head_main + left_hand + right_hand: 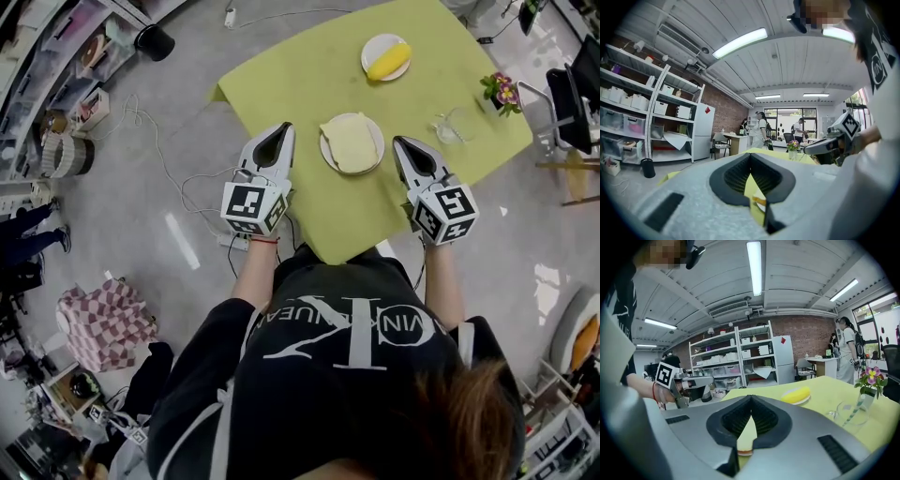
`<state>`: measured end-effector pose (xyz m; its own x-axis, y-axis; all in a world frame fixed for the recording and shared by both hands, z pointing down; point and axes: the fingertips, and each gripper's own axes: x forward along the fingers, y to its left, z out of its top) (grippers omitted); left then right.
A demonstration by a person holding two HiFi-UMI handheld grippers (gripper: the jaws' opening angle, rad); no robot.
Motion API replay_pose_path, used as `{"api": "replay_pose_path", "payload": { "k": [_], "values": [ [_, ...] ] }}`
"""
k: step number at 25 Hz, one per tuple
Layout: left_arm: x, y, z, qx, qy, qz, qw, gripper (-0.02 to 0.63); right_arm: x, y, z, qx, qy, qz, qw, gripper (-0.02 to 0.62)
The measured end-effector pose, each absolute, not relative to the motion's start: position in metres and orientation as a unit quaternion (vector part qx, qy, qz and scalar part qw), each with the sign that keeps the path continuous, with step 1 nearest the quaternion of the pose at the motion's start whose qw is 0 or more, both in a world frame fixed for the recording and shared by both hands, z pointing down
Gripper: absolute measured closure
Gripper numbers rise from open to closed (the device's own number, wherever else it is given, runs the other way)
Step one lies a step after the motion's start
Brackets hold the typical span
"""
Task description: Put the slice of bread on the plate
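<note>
A pale slice of bread [351, 141] lies flat on a white plate [378, 131] near the front of the yellow-green tablecloth [309, 84]. My left gripper [284, 128] hovers just left of the plate, its jaws together and empty. My right gripper [398, 142] hovers just right of the plate, also shut with nothing held. Neither touches the bread or the plate. In the left gripper view the jaws [750, 154] meet at the tip and the right gripper [825, 145] shows across the table. In the right gripper view the closed jaws [751, 397] point along the table, with the left gripper [689, 383] at the left.
A second white plate with a yellow food item [386, 58] [797, 394] sits at the far side. A clear glass [450, 127] [846, 413] and a small flower vase [499, 91] [869, 378] stand at the right. Cables lie on the floor to the left [159, 141].
</note>
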<state>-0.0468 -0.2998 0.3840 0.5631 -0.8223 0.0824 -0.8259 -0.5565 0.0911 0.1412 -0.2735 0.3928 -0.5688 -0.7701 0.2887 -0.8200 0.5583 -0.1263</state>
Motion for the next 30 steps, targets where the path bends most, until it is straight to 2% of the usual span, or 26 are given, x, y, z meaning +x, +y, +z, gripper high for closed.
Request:
{"api": "replay_pose_path", "payload": {
  "k": [12,30],
  "values": [
    [-0.056,-0.304,0.361,0.875,-0.484,0.004,0.031,0.597,0.157,-0.285,0.357,0.492,-0.868,0.054,0.040,0.594],
    [-0.073,-0.312,0.328,0.863,-0.504,-0.021,0.000,0.597,0.155,-0.298,0.322,0.492,-0.870,0.013,0.002,0.594]
  ]
}}
